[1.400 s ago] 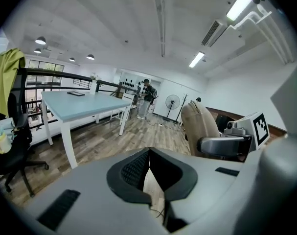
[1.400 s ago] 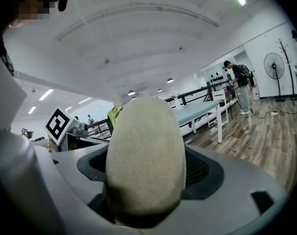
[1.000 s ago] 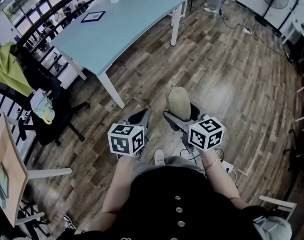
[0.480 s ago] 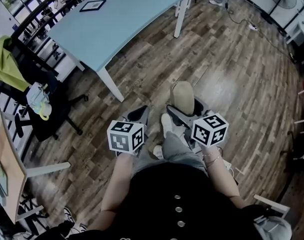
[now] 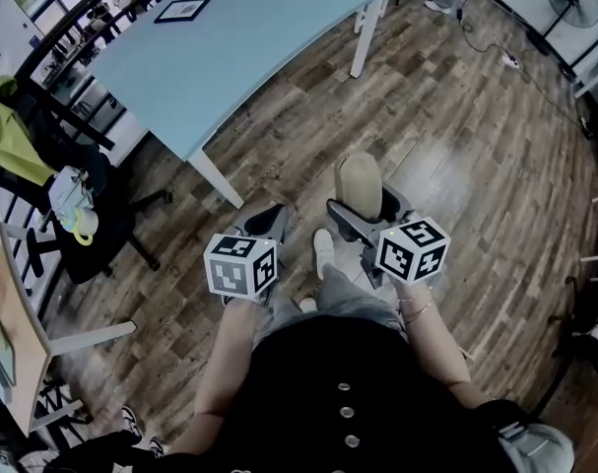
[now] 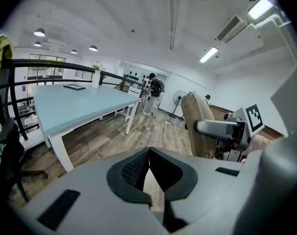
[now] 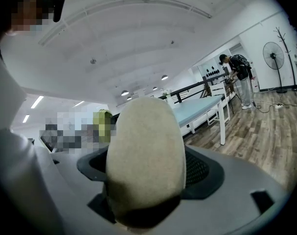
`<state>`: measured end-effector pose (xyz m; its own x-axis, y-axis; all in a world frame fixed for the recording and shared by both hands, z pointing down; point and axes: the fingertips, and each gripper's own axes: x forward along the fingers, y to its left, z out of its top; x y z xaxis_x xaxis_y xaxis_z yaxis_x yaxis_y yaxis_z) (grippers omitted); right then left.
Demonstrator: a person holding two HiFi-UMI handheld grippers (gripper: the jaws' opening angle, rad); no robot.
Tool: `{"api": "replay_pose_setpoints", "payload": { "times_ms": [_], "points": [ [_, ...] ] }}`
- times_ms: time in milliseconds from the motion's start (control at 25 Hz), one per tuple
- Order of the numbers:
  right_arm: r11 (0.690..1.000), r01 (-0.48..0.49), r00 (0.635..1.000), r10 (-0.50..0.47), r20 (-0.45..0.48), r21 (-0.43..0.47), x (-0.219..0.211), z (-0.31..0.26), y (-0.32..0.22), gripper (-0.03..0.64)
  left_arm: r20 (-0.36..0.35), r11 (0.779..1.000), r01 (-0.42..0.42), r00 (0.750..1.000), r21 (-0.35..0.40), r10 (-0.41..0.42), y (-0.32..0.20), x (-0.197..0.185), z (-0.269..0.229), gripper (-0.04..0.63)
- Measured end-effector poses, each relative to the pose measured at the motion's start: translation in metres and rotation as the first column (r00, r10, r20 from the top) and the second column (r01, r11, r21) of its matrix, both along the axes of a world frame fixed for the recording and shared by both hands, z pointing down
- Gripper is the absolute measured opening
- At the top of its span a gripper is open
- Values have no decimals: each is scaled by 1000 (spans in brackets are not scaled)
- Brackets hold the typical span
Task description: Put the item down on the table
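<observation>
Beige item [image 5: 359, 180] nearing the worktop [image 5: 230, 47]
The right gripper [image 5: 369, 212] stays clamped on it; the left gripper [image 5: 266, 221] is pressed together, empty; the worktop, far left, has drawn closer.

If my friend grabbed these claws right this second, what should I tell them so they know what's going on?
Left claw: shut, nothing in it.
Right claw: shut on the beige oval item, which stands upright in it.
Blue table: ahead and to the left. The item hangs over the wooden floor, not over the table.
Done: the item is in the grip.
Left to do: carry it to the table, lower it onto a bare part of the top, then open the right claw.
</observation>
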<state>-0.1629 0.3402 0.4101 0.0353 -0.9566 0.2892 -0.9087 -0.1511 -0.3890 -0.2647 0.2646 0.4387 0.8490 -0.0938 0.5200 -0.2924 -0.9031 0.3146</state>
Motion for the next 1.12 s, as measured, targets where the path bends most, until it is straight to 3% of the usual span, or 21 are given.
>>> {"api": "replay_pose_setpoints", "payload": {
  "times_ms": [600,840,1120],
  "points": [
    [993,118,993,-117,-10,8,130,-10,-106,408,-16,994,98,995,46,-98,-102,125,-25,17],
    [988,152,988,-152,-20,7,162,-10,-133,408,-27,993,118,993,23,-117,-125,163,-19,17],
    [992,127,992,-127,27,0,182,1,-135,408,-15,995,97,995,10,-97,-133,187,-15,17]
  ]
}}
